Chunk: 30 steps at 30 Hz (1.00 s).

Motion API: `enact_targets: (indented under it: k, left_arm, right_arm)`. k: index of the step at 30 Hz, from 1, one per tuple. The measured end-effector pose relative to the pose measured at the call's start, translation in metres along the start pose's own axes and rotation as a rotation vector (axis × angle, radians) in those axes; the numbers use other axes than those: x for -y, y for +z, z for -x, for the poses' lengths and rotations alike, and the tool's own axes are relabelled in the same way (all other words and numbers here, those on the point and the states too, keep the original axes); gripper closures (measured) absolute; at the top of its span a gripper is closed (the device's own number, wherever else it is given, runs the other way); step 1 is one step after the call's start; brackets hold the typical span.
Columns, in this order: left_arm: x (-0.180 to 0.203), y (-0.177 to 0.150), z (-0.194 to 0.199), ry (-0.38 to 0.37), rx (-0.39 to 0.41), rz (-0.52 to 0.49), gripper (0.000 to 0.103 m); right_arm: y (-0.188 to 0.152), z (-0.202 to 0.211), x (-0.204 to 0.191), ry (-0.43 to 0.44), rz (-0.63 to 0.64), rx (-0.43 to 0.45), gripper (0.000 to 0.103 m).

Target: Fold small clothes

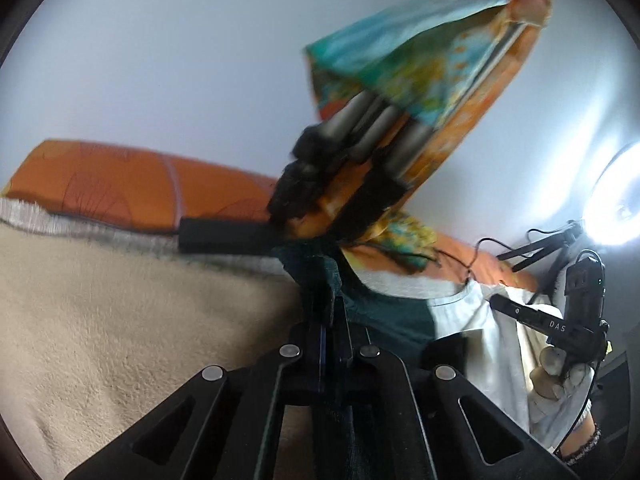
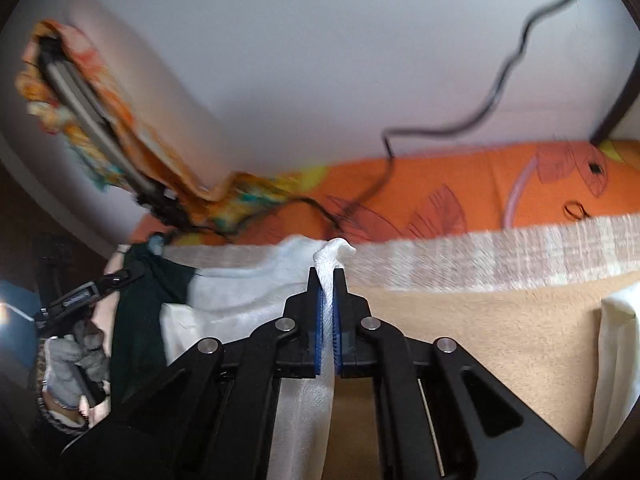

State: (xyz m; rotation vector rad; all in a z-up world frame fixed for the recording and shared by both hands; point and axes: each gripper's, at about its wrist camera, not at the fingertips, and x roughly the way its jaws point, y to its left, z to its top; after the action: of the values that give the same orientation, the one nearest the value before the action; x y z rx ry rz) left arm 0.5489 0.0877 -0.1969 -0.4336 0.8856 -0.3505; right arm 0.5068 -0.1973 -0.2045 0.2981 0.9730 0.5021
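Observation:
A small garment, white with a dark green part, hangs stretched between my two grippers above a beige blanket. My left gripper [image 1: 334,312] is shut on the dark green part [image 1: 384,312] of it. My right gripper [image 2: 328,280] is shut on the white part [image 2: 240,292], with a bunch of white cloth poking out above the fingertips. In the left wrist view the right gripper [image 1: 576,320] shows at the far right, held by a gloved hand. In the right wrist view the left gripper [image 2: 80,300] shows at the far left.
The beige blanket [image 1: 120,340] covers the bed. Orange patterned pillows [image 2: 480,196] lie along the white wall. A tripod draped with a colourful cloth [image 1: 400,92] leans overhead. A bright lamp [image 1: 616,204] stands at the right. A black cable [image 2: 500,92] hangs on the wall.

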Motion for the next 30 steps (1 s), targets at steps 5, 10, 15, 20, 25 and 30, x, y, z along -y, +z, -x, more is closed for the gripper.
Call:
enact_targets:
  k: [5, 10, 15, 20, 25, 30]
  left_arm:
    - [0.009, 0.002, 0.012, -0.012, 0.024, -0.022, 0.103]
    - [0.028, 0.003, 0.041, -0.031, 0.066, -0.064, 0.103]
    - [0.052, -0.004, 0.072, -0.051, 0.093, -0.11, 0.103]
    - [0.068, -0.021, 0.105, -0.06, 0.104, -0.137, 0.103]
    - [0.08, -0.049, 0.135, -0.053, 0.101, -0.171, 0.103]
    - [0.086, -0.085, 0.165, -0.036, 0.084, -0.203, 0.103]
  right_arm:
    - [0.003, 0.015, -0.012, 0.021, 0.033, 0.04, 0.098]
    - [0.003, 0.041, -0.023, 0.054, 0.052, 0.087, 0.098]
    - [-0.003, 0.073, -0.038, 0.066, 0.077, 0.112, 0.098]
    - [-0.019, 0.111, -0.053, 0.092, 0.097, 0.141, 0.098]
    - [-0.049, 0.145, -0.064, 0.097, 0.13, 0.144, 0.098]
    - [-0.089, 0.176, -0.076, 0.097, 0.157, 0.137, 0.098]
